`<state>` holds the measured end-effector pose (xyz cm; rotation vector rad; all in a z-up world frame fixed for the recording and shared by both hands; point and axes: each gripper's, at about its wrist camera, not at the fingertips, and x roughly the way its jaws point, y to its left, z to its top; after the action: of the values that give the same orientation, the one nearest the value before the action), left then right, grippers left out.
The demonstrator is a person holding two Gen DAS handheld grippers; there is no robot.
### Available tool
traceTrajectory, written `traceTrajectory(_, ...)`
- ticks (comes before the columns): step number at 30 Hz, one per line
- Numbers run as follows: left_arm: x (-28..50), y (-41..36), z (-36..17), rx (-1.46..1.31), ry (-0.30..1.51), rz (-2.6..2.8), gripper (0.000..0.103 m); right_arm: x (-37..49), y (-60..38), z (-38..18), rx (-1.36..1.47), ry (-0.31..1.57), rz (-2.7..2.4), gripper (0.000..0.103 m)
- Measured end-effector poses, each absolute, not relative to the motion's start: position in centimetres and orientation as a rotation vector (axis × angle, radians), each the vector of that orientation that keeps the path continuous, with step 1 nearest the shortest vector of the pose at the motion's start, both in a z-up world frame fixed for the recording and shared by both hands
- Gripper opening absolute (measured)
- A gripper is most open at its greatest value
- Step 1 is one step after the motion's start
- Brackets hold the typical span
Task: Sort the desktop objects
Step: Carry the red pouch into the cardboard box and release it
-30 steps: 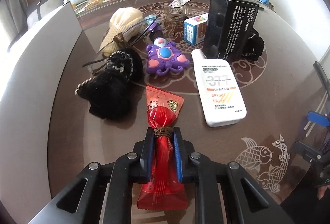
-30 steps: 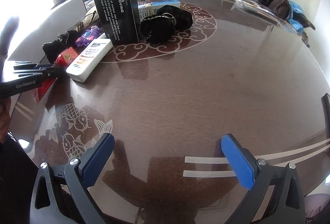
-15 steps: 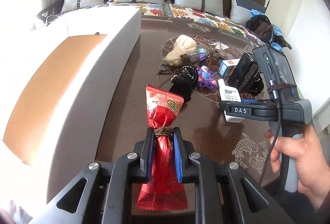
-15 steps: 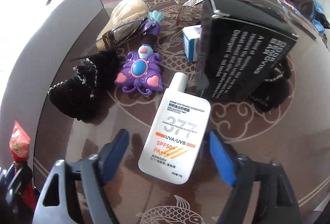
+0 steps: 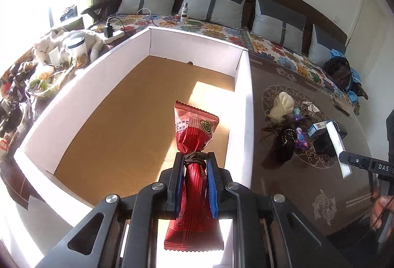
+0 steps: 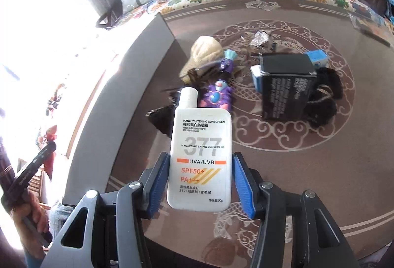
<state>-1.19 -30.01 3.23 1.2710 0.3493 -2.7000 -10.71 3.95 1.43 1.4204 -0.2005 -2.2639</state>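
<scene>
My left gripper (image 5: pixel 195 162) is shut on a red snack packet (image 5: pixel 194 130), gripped at its tied waist. It hangs above the brown floor of a big white-walled box (image 5: pixel 246 105), near the box's right wall. My right gripper (image 6: pixel 200 164) has its jaws closing on a white sunscreen tube (image 6: pixel 202 144); the blue pads press on both long edges. The tube is lifted off the brown patterned table (image 6: pixel 307 169), cap pointing away. In the left wrist view the same sunscreen tube (image 5: pixel 336 144) hangs in the air at the right.
On the table's round motif lie a black carton (image 6: pixel 285 93), a purple butterfly toy (image 6: pixel 216 95), a cream knitted piece (image 6: pixel 204 51), black knitted pieces (image 6: pixel 322 100) and a small blue-white box (image 6: pixel 316 57). A sofa with cushions (image 5: pixel 214 6) runs behind. A white cat (image 5: pixel 49 48) lies left of the box.
The left gripper carried the red packet up and left, from the table to over the box. The right gripper moved to the sunscreen tube, narrowed onto it and lifted it.
</scene>
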Motion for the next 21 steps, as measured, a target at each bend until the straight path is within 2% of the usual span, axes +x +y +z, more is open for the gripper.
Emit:
traceTrajectory(6,-2.4,-34.9,1.6,1.334,0.326,-2.548,0.017,-8.0,-11.2,5.3,1.223,-0.04,-2.067,0.052)
traceTrajectory(12,-3.0,-36.9,-1.0,1.465,0.329,-2.452,0.019,-6.9,-21.5,2.7,1.201,0.189,-1.986,0.052)
traceTrajectory(13,-3.0,-37.0,-1.4,1.486,0.329,-2.43,0.026,-6.7,-22.1,1.9,1.22,0.216,-1.984,0.055)
traceTrajectory(14,-3.0,-37.1,-1.7,1.496,0.33,-2.413,0.042,-6.8,-22.6,1.0,1.245,0.237,-1.98,0.061)
traceTrajectory(15,-2.7,-37.1,-1.8,1.484,0.33,-2.407,0.052,-6.8,-22.5,0.5,1.257,0.242,-1.979,0.073)
traceTrajectory(16,-2.3,-37.1,-1.4,1.45,0.329,-2.412,0.067,-6.7,-22.2,0.4,1.25,0.231,-1.986,0.074)
traceTrajectory(17,-1.8,-37.0,-1.0,1.407,0.326,-2.424,0.071,-6.8,-21.6,0.5,1.228,0.211,-1.997,0.074)
traceTrajectory(19,-1.1,-36.3,0.2,1.345,0.331,-2.458,0.071,-6.7,-19.4,1.5,1.166,0.18,-2.036,0.076)
traceTrajectory(21,-0.6,-34.8,1.5,1.302,0.336,-2.506,0.071,-5.9,-16.3,2.6,1.085,0.181,-2.106,0.083)
